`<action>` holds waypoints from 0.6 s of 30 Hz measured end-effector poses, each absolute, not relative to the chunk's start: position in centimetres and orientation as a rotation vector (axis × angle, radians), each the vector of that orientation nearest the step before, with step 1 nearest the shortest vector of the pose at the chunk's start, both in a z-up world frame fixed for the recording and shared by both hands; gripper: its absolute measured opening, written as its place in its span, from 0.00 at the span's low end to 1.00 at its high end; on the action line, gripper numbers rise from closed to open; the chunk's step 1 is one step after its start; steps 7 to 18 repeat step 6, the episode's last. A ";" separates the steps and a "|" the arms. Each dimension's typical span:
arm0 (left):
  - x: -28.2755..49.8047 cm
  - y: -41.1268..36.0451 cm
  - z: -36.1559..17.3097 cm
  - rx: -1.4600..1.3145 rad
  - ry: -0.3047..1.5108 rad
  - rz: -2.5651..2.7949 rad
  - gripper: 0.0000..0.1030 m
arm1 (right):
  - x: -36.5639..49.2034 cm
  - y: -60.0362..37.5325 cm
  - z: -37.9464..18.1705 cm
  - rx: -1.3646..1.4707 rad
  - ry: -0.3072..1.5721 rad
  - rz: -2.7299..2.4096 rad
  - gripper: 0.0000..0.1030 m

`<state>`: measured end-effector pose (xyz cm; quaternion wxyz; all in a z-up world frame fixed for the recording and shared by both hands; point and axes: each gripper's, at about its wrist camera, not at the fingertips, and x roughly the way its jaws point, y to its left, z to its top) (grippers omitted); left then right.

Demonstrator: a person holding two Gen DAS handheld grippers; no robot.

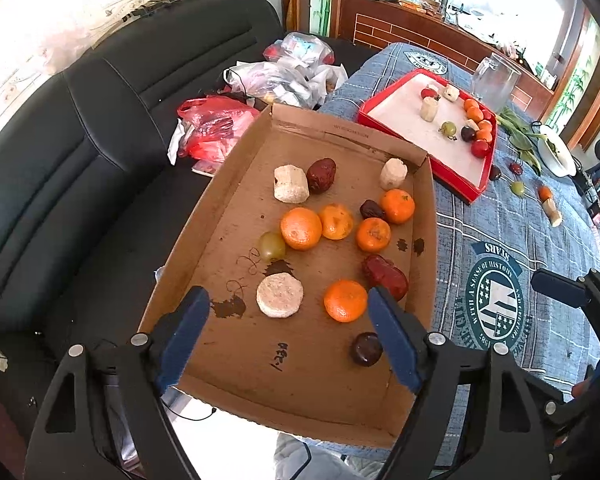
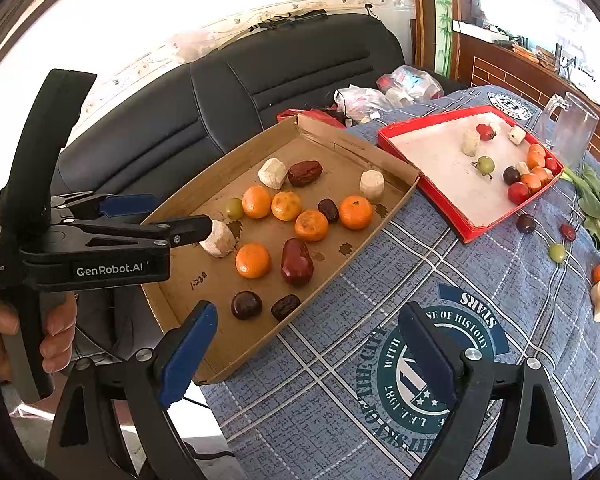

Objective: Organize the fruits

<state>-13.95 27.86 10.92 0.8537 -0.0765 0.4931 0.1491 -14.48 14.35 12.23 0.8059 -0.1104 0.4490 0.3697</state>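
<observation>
I'm seeing most fruit already sitting in the box [image 1: 236, 184] and the red tray [image 1: 428, 136], so sorting is looking well along. About 6 pieces [image 2: 557, 252] are still lying loose on the cloth [image 2: 380, 272] beside the tray. Both grippers, left [image 1: 288, 336] and right [image 2: 308, 352], are hovering with jaws spread, holding nothing.

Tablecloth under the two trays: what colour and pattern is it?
The tablecloth is blue-grey with a white plaid grid and round teal emblems, clearest in the right wrist view.
</observation>
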 end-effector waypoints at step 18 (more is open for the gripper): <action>-14.2 28.1 11.0 -0.182 1.030 0.314 0.79 | -14.4 14.6 12.2 -0.241 0.964 0.792 0.90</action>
